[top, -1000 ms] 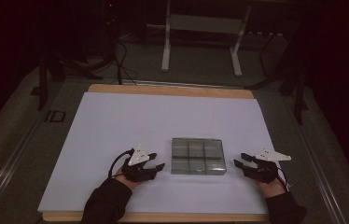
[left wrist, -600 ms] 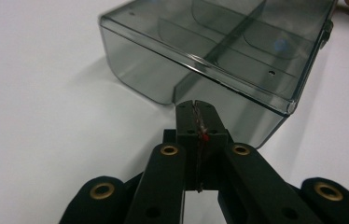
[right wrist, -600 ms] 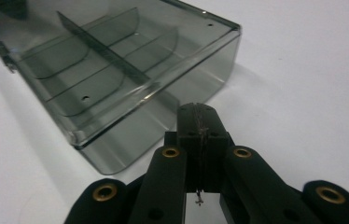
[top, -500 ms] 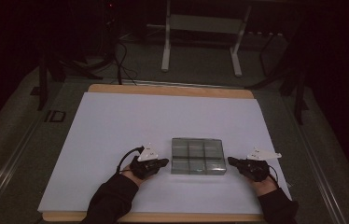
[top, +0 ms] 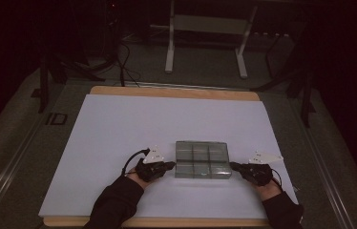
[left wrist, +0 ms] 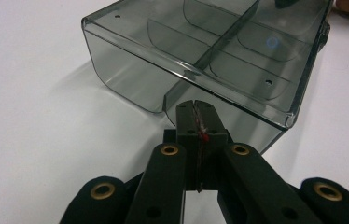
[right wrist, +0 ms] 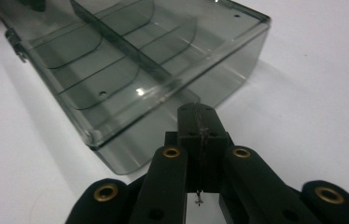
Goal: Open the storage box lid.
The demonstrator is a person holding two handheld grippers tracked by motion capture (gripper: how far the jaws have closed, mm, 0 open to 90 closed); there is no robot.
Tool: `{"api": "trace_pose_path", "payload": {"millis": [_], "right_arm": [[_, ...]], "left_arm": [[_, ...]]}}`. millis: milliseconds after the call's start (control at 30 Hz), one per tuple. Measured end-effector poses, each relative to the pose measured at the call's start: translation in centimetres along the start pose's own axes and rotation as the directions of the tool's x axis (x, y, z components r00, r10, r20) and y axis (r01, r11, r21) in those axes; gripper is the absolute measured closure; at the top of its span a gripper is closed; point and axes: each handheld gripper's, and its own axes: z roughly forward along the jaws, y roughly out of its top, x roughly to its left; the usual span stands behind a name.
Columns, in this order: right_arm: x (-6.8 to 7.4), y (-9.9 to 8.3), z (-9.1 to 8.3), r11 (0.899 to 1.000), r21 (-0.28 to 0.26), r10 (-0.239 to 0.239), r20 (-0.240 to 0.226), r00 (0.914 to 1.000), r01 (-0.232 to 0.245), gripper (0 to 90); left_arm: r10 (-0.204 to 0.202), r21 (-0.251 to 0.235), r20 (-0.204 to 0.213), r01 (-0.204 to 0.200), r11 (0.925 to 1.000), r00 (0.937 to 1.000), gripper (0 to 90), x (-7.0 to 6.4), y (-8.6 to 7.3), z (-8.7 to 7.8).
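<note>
Smoke-grey transparent compartment box, lid closed, six divided cells in a two-by-three grid, lying flat on the white surface, toward 6 o'clock of centre.

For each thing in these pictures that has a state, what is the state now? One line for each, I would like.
Box: clear grey plastic, lid closed, flat on the white sheet, compartments look empty.
Left gripper: fingers shut together, tip at the box's left side, holding nothing.
Right gripper: fingers shut together, tip at the box's right side, holding nothing.
White sheet: lies flat over the table.
</note>
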Motion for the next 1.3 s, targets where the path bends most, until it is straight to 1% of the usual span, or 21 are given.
{"api": "trace_pose_path", "payload": {"millis": [33, 100, 233, 367, 433, 533, 633, 733, 800, 833, 900, 933, 967, 1000, 1033, 1067, 1100, 1200, 1300], "right_arm": [[0.1, 0.1, 0.1, 1.000, -0.001, -0.005, -0.008, 1.0000, 0.005, 90.0], [0.3, 0.2, 0.1, 1.000, 0.000, -0.008, 0.001, 1.0000, 0.008, 90.0], [0.2, 0.2, -0.1, 1.000, -0.007, -0.007, -0.008, 0.9999, 0.007, 90.0], [0.1, 0.4, -0.3, 1.000, -0.017, 0.000, -0.014, 0.9999, -0.001, 90.0], [0.1, 0.6, -0.4, 1.000, -0.020, 0.002, -0.013, 0.9999, -0.002, 90.0], [0.0, 0.8, -0.4, 1.000, -0.022, 0.004, -0.017, 0.9999, -0.004, 90.0], [0.1, 1.1, -0.4, 1.000, -0.027, 0.001, -0.020, 0.9998, -0.002, 90.0], [0.1, 1.3, -0.4, 0.999, -0.032, -0.002, -0.019, 0.9998, 0.001, 90.0], [0.0, 1.4, -0.4, 0.999, -0.038, 0.008, -0.021, 0.9998, -0.009, 88.1], [-0.1, 1.5, -0.4, 0.999, -0.039, 0.007, -0.012, 0.9999, -0.008, 85.2], [-0.3, 1.6, -0.5, 0.999, -0.045, 0.017, -0.013, 0.9998, -0.018, 80.8], [-0.4, 1.6, -0.5, 0.999, -0.051, 0.016, -0.010, 0.9998, -0.017, 78.3], [-0.4, 1.7, -0.5, 0.998, -0.052, 0.020, -0.009, 0.9998, -0.021, 77.7], [-0.5, 1.8, -0.5, 0.998, -0.054, 0.020, -0.008, 0.9998, -0.021, 76.8], [-0.5, 1.8, -0.5, 0.998, -0.054, 0.020, -0.008, 0.9998, -0.021, 76.8], [-0.7, 2.0, -0.5, 0.998, -0.064, 0.025, -0.002, 0.9997, -0.025, 72.0], [-0.8, 2.1, -0.5, 0.997, -0.069, 0.020, 0.011, 0.9997, -0.019, 71.2], [-0.9, 2.4, -0.5, 0.997, -0.073, 0.026, 0.014, 0.9995, -0.025, 70.5], [-1.2, 2.8, -0.4, 0.996, -0.081, 0.023, 0.026, 0.9994, -0.021, 69.4]], "left_arm": [[0.000, 0.001, 0.000, 0.000, 1.0000, 1.0000, 90.0, 0.0, 0.0, 0.0], [-0.001, -0.001, 0.001, 0.001, 1.0000, 1.0000, 90.0, -0.1, 0.0, 0.0], [0.002, -0.003, 0.002, -0.002, 1.0000, 1.0000, 90.0, -0.1, 0.2, -0.3], [-0.002, -0.022, 0.003, 0.002, 0.9998, 1.0000, 90.0, -0.2, 0.4, -0.5], [0.009, -0.016, -0.010, -0.009, 0.9998, 0.9999, 90.0, -0.4, 0.4, -0.5], [0.007, -0.024, -0.003, -0.007, 0.9997, 1.0000, 90.0, -0.4, 0.5, -0.6], [0.019, -0.028, -0.001, -0.019, 0.9994, 0.9998, 90.0, -0.5, 0.8, -0.7], [0.027, -0.031, -0.002, -0.027, 0.9992, 0.9996, 90.0, -0.5, 1.1, -0.7], [0.027, -0.035, -0.013, -0.027, 0.9990, 0.9996, 90.0, -0.4, 1.3, -0.6], [0.027, -0.040, -0.027, -0.028, 0.9988, 0.9993, 86.8, -0.3, 1.4, -0.7], [0.021, -0.047, -0.028, -0.022, 0.9987, 0.9994, 79.9, -0.1, 1.5, -0.7], [0.021, -0.049, -0.038, -0.023, 0.9986, 0.9990, 76.4, 0.0, 1.6, -0.7], [0.019, -0.054, -0.042, -0.021, 0.9983, 0.9989, 73.3, 0.1, 1.7, -0.7], [0.036, -0.064, -0.064, -0.040, 0.9971, 0.9973, 71.0, 0.2, 1.9, -0.7], [0.036, -0.064, -0.064, -0.040, 0.9971, 0.9973, 64.9, 0.2, 1.9, -0.7], [0.040, -0.065, -0.065, -0.045, 0.9969, 0.9971, 62.9, 0.2, 2.0, -0.7], [0.046, -0.071, -0.070, -0.051, 0.9961, 0.9965, 61.6, 0.3, 2.1, -0.6], [0.058, -0.081, -0.076, -0.064, 0.9946, 0.9954, 61.6, 0.3, 2.4, -0.4], [0.061, -0.091, -0.080, -0.068, 0.9935, 0.9950, 61.7, 0.4, 2.7, -0.3]]}}
